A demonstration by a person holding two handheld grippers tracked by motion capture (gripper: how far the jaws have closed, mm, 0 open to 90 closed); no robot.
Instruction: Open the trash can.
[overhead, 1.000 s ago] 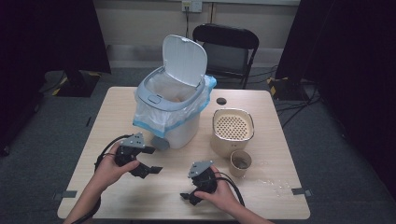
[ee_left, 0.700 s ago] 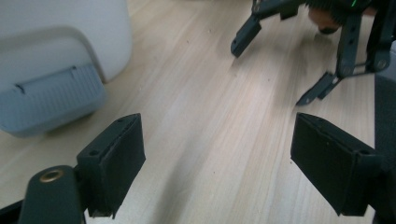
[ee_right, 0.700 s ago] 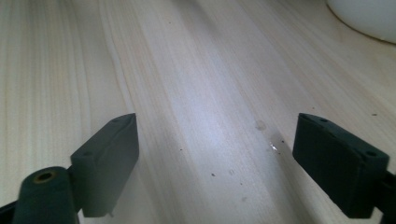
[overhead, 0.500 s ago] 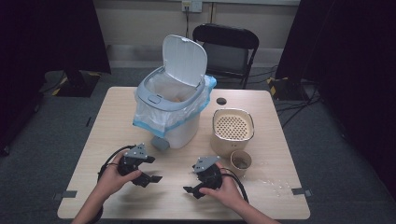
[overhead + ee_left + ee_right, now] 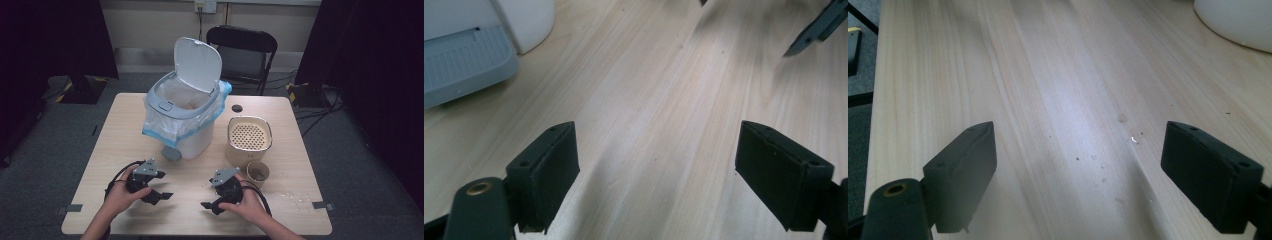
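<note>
High view first: both grippers sit low over the near edge of the table (image 5: 115,130), one in each hand, and neither carries anything. The left gripper (image 5: 162,186) has its jaws wide apart over bare wood, just short of the grey pedal (image 5: 171,153) at the foot of the bin (image 5: 187,127). In the left gripper view that pedal (image 5: 464,60) lies off at the top left, apart from the jaws. The right gripper (image 5: 207,196) has just been closing its jaws a little with nothing between them, and a clear gap remains. The paper cup (image 5: 258,172) stands just beside that hand, toward the table's right edge and touching nothing but the table. Behind the cup is the beige container (image 5: 249,140).

The bin stands mid-table, bag-lined, with its lid (image 5: 198,62) tipped up. A few pale scraps (image 5: 295,197) lie near the right near corner. My guess is that the real handling is not yet begun. The cup still holds something brownish, the bin is open to take it, and no grip has been made.
</note>
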